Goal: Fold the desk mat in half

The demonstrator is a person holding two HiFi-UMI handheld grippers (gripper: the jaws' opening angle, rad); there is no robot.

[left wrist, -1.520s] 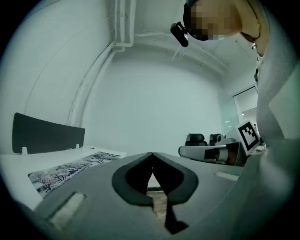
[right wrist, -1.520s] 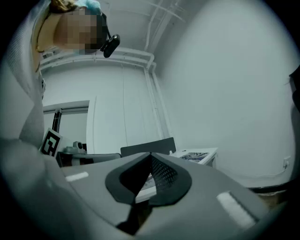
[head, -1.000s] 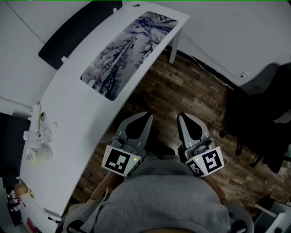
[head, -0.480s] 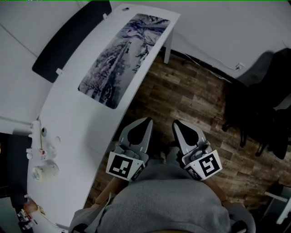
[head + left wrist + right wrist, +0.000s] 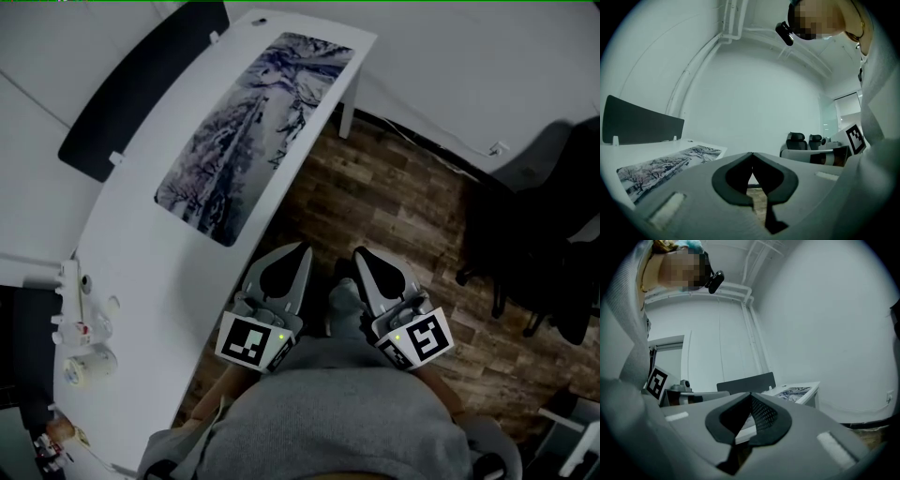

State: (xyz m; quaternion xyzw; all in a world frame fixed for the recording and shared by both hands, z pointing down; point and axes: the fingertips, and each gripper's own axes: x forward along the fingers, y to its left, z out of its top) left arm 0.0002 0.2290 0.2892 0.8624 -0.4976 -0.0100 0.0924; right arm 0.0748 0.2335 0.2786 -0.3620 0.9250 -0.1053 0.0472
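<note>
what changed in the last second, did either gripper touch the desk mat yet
Nothing taken or let go; only the view shifted a little. The left gripper and right gripper stay near the person's waist, jaws shut and empty. The desk mat stays flat, unfolded, on the table.

Small items [image 5: 75,314] at the desk's [image 5: 141,272] near end, too small to identify.

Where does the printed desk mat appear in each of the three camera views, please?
Head view: the desk mat lies flat at upper centre-left, on the white desk.
Left gripper view: the desk mat is at lower left.
Right gripper view: the desk mat is small, just right of centre.
Shared landmark: the dark divider panel behind the desk.
</note>
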